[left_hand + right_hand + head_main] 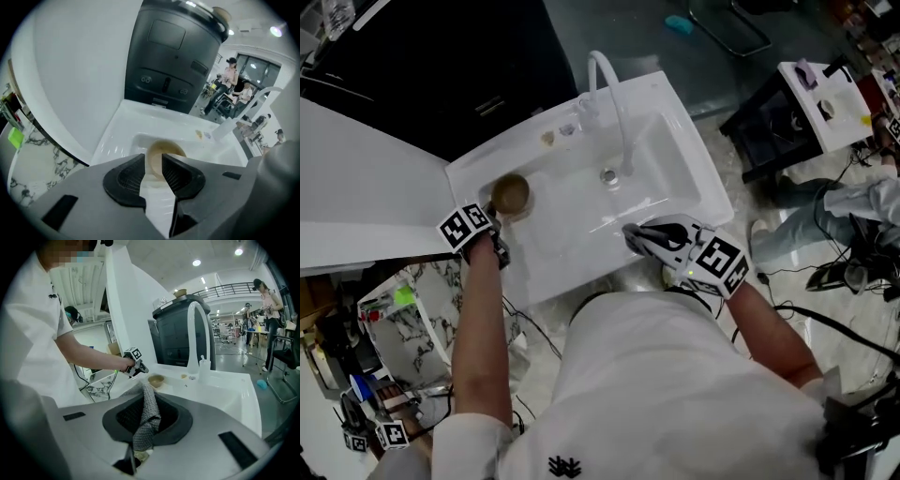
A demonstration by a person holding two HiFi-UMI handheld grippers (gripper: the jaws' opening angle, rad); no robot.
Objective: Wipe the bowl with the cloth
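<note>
The left forearm reaches straight out, its left gripper (153, 160) tipped steeply down at the sink's (677, 125) left end, jaws released and parted with nothing pinched. One bowl (510, 193) sits upright just beyond their tips, seen through the gap, close to the basin's left wall. To the right of the bowl the basin floor lies open as far as the single faucet (615, 97). The right gripper (147, 417) is held lower-angled at the sink's front edge, well apart from the bowl — jaws clenched on the one grey cloth (149, 405), which hangs below them.
</note>
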